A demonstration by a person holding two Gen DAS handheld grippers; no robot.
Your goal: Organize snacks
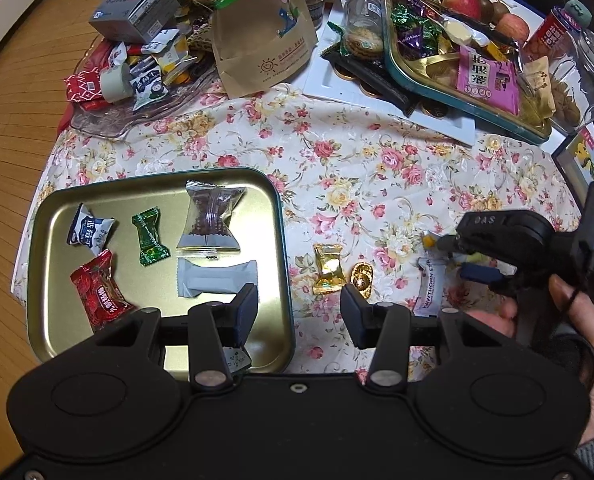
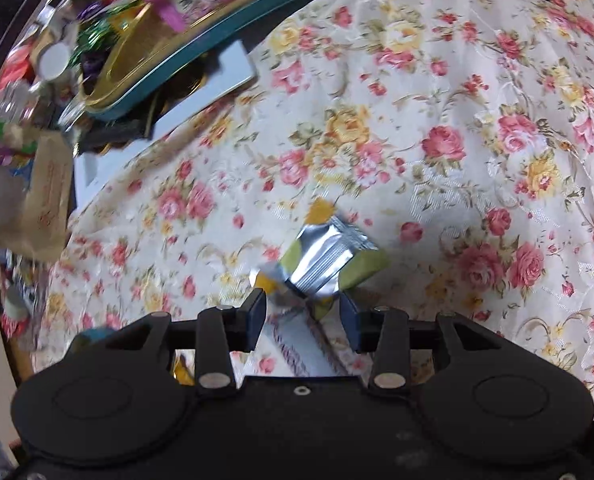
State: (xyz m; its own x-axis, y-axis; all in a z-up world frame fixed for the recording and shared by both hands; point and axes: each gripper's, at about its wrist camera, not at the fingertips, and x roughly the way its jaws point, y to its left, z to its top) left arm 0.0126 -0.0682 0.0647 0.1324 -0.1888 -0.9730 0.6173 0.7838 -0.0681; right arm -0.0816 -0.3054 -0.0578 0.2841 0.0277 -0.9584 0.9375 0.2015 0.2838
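Note:
A gold-lined tin tray (image 1: 57, 320) lies on the floral cloth and holds several wrapped snacks: a blue-white one (image 1: 89, 232), a green one (image 1: 149, 236), a red one (image 1: 99, 292), a brown one (image 1: 211, 216) and a white one (image 1: 217, 278). My left gripper (image 1: 299, 312) is open and empty over the tray's right edge. A gold candy (image 1: 329, 268), a gold ingot (image 1: 363, 276) and a white hawthorn strip (image 1: 431, 288) lie right of the tray. My right gripper (image 2: 303, 314) is open just behind a silver, green and yellow packet (image 2: 329, 258); it also shows in the left wrist view (image 1: 457, 256).
At the back stand a teal tray of snacks (image 1: 425, 92), a paper bag (image 1: 261, 36), a glass dish with candies (image 1: 109, 116), a grey box (image 1: 137, 10), glass jars (image 1: 363, 12) and apples (image 1: 463, 2). The table's left edge drops to a wooden floor (image 1: 13, 112).

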